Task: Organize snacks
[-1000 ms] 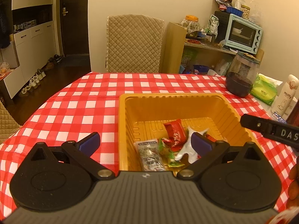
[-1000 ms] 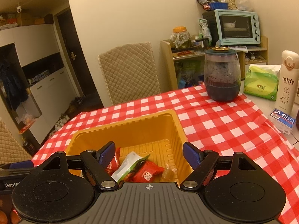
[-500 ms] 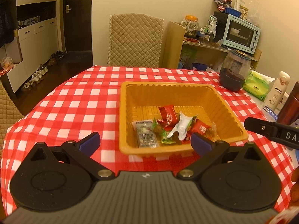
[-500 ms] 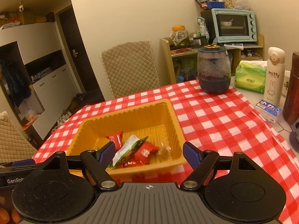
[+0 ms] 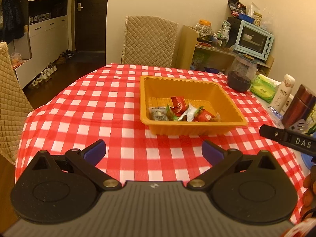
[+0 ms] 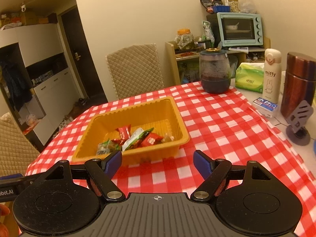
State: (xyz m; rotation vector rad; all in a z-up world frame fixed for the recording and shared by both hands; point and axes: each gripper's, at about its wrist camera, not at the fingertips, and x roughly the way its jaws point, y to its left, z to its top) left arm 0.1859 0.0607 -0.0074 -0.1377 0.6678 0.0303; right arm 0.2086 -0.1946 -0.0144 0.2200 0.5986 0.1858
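Observation:
An orange plastic tray (image 5: 197, 127) sits mid-table on the red checked cloth; it also shows in the right wrist view (image 6: 130, 155). Inside lie several wrapped snacks (image 5: 183, 113): red, green, white and silver packets, seen too in the right wrist view (image 6: 136, 138). My left gripper (image 5: 153, 151) is open and empty, held back from the tray's near side. My right gripper (image 6: 157, 162) is open and empty, also short of the tray's near rim.
A dark glass jar (image 6: 214, 73), green tissue pack (image 6: 249, 78), white miffy bottle (image 6: 271, 74), brown flask (image 6: 297, 85), blue packet (image 6: 265, 103) and grey phone stand (image 6: 299, 124) line the table's right side. A quilted chair (image 5: 149, 40) stands behind the table.
Both grippers have pulled back and up from above the tray; the tray now lies well ahead of them. Both stay open and empty.

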